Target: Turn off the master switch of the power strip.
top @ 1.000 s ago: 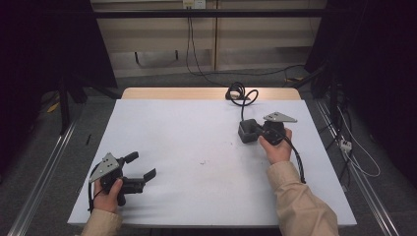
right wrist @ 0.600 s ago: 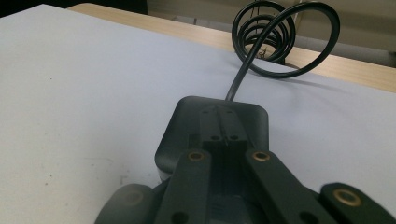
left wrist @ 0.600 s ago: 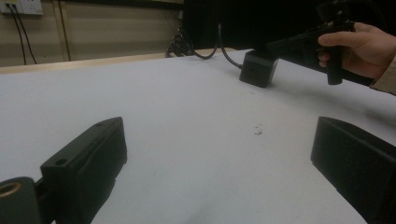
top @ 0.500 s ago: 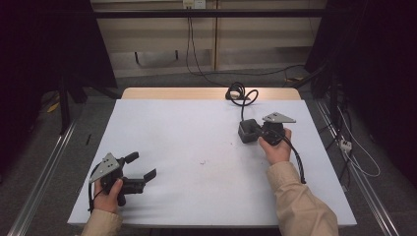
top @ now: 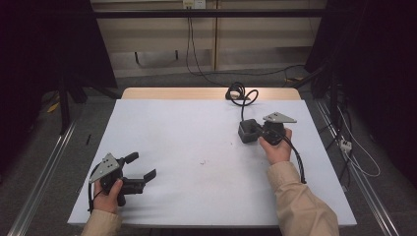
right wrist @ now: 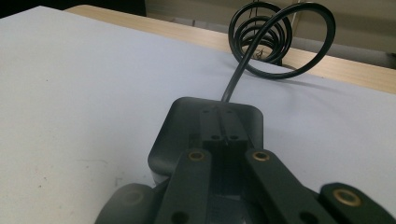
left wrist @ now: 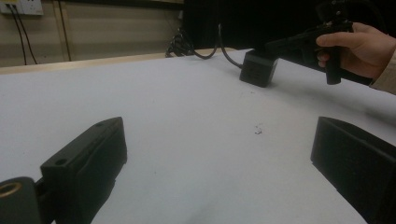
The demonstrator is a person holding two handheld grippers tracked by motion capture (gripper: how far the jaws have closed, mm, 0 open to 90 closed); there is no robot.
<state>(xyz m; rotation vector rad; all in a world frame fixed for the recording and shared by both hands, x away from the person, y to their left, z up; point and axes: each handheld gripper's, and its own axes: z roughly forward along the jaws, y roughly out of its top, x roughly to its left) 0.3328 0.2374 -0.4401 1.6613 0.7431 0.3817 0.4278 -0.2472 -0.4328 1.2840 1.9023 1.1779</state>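
Right gripper (top: 250, 132): jaws drawn fully together, tips resting on or just over the black box (right wrist: 208, 130); contact not resolvable. Nothing visibly clamped between them. Seen from the right gripper view, jaws lying side by side along the flat top of the box. Right hand (top: 276, 147) wrapped round the handle, grey plate on top.

Left gripper (top: 139, 167): jaws spread wide, nothing between them, only bare table surface in the gap. Held low near the front left corner of the table (top: 172, 128), left hand (top: 109, 192) on the handle.

Black box: right half of the table, towards the far side, sitting flat, rounded corners. Black cable (right wrist: 280, 42) leaving its far face, running back and curling into several loops at the far edge, partly over the bare wooden strip (top: 196, 93).

Table covered by a white sheet; a few small specks (left wrist: 257, 129) near the middle. Grippers well apart, one on each side.
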